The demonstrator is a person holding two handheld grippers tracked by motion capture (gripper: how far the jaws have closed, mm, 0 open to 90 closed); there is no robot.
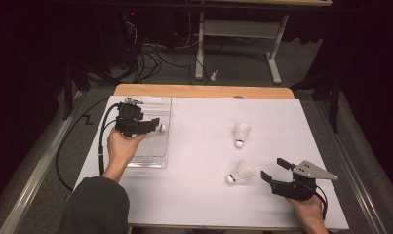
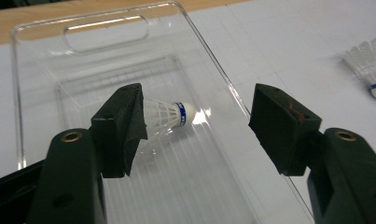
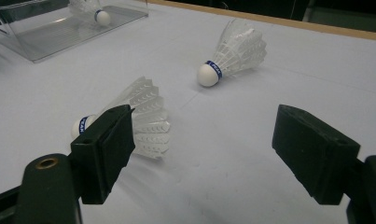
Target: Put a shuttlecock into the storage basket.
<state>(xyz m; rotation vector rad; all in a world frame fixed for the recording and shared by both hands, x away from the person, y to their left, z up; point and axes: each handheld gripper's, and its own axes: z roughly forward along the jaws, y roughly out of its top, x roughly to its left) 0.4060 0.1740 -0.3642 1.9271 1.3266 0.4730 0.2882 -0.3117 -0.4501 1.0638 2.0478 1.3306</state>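
Over the clear plastic tray at the left of the white surface, the left tongs hang with their jaws spread wide and nothing between them. A white feather shuttlecock with a blue band by its cork lies on its side on the ribbed tray floor; in the left gripper view it sits just beyond the left jaw, its skirt partly hidden behind that jaw's pad and its cork pointing toward the gap. Whether the pad touches the feathers cannot be told. The tray has a slot handle cut into its far end, near the wooden edge of the surface.

On the right side, the right tongs are held low over the surface, also wide open and holding nothing. A second shuttlecock lies on its side just beside them, cork toward the left; in the right gripper view its skirt reaches behind the left jaw, and the cork shows past that jaw's outer edge. A third shuttlecock lies farther back on the surface, well apart from both tongs, cork toward the person. Each hand grips its tool from the near edge, the left hand and the right hand
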